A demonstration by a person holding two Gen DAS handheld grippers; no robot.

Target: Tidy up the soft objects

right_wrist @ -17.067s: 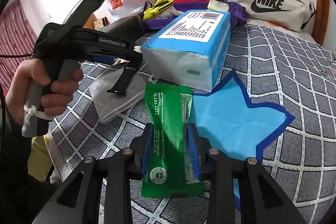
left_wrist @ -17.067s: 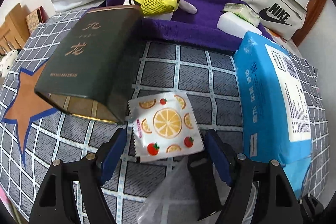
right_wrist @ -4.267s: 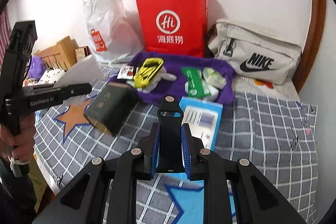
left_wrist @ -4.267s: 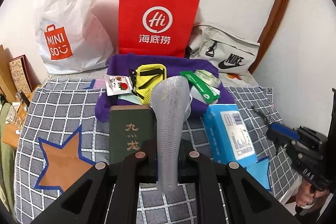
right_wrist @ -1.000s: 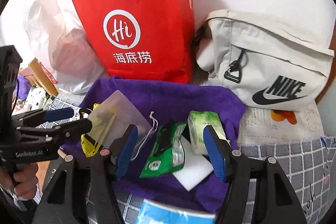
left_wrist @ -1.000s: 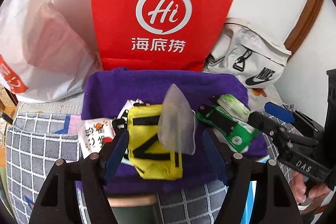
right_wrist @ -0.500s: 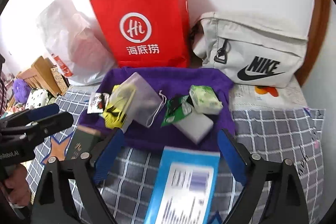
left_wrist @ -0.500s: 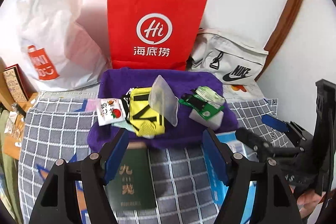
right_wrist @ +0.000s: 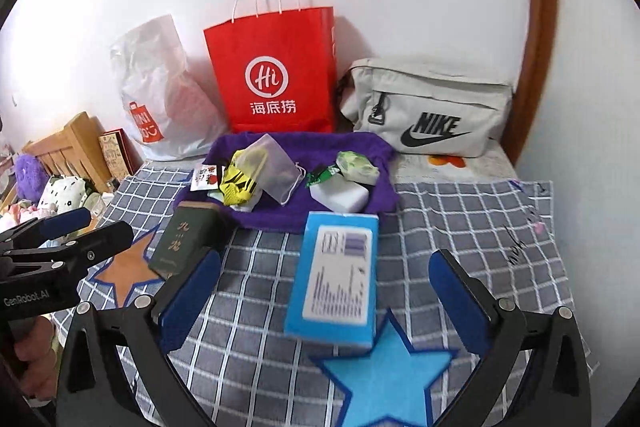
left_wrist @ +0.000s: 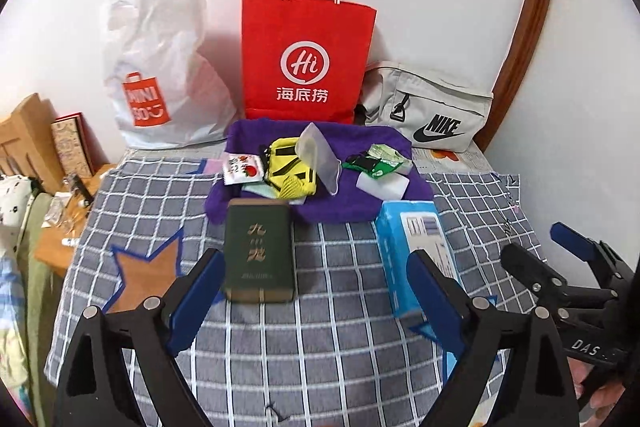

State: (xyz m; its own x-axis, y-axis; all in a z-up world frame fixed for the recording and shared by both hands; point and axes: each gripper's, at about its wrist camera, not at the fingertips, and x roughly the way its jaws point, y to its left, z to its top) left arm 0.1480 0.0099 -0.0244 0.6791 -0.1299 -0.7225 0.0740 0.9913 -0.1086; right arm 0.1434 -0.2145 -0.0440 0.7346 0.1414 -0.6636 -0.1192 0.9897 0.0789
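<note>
— Both empty: left gripper [left_wrist: 316, 291] and right gripper [right_wrist: 324, 291] spread wide, jaws just opened further, nothing between.
— Nearest, toward the bedspread's [right_wrist: 480, 227] front edge: blue tissue pack [right_wrist: 336, 275] and green box [left_wrist: 258, 255], not yet moved.
— Risk: pack wide and soft, likely to sag or slip from a shallow pinch.
— Farther, near the back edge: purple towel [left_wrist: 360, 199] crowded, mesh pouch [left_wrist: 318, 155] leaning on yellow pouch [left_wrist: 288, 171]; a nudge could topple it.
</note>
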